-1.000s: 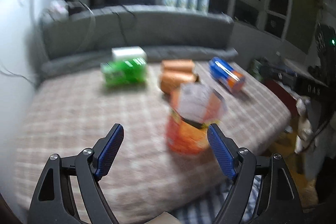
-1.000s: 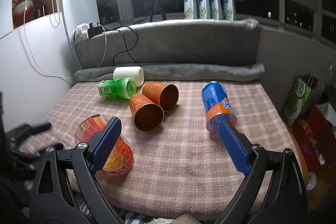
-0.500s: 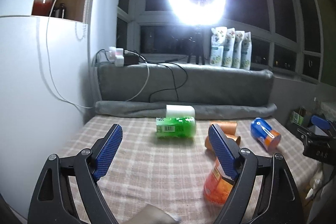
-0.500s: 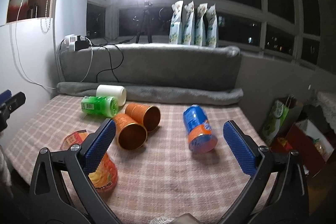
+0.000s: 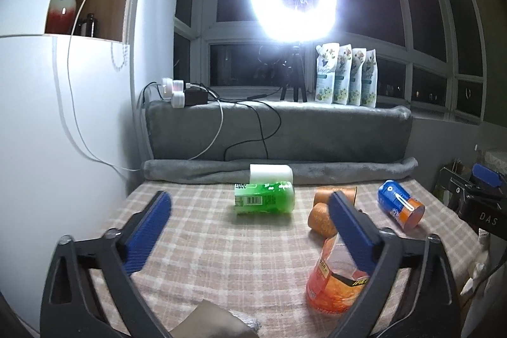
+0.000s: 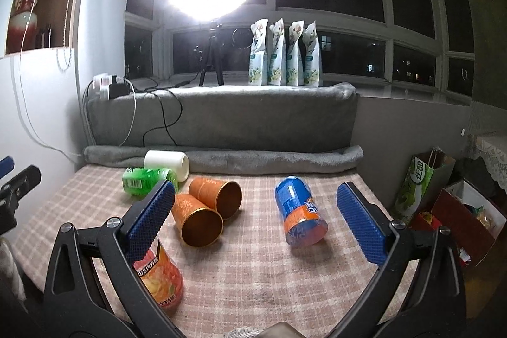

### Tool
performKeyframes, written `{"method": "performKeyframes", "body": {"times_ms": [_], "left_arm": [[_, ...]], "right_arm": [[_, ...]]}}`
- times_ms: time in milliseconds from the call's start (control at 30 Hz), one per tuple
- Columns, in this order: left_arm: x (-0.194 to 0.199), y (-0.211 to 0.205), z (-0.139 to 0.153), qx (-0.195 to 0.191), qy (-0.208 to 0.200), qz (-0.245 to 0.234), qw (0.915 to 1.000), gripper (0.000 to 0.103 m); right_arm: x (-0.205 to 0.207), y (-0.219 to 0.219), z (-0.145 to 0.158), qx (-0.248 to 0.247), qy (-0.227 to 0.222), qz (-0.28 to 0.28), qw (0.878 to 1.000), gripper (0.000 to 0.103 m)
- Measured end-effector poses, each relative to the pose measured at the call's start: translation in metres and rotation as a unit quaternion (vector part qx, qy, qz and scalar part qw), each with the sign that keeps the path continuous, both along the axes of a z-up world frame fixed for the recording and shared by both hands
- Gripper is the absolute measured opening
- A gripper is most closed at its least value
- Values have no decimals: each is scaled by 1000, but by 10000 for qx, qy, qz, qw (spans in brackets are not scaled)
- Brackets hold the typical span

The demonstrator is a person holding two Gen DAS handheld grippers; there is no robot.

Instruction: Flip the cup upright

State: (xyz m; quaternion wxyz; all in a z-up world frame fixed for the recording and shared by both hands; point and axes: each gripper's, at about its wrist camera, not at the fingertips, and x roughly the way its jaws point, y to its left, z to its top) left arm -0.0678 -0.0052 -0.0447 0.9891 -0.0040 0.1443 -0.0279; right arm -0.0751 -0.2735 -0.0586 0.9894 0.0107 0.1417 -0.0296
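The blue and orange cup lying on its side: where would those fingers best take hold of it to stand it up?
Hedged: across the round body near the middle of the blue and orange cup, from above, fingers either side. It lies on the checked cloth clear of the other cups, nearest the open right gripper.

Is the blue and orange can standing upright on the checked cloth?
No, the blue and orange can lies on its side on the checked cloth, apart from the two orange cups.

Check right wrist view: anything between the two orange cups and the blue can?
Nothing. Between the orange cups and the blue can only bare checked cloth shows in the right wrist view.
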Motion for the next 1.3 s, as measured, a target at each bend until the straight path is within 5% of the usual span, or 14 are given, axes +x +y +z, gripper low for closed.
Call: {"method": "performKeyframes", "body": {"times_ms": [1300], "left_arm": [[0, 2, -4, -68, 183, -124, 9997, 102]], "right_arm": [[-1, -9, 0, 62, 20, -106, 9999, 103]]}}
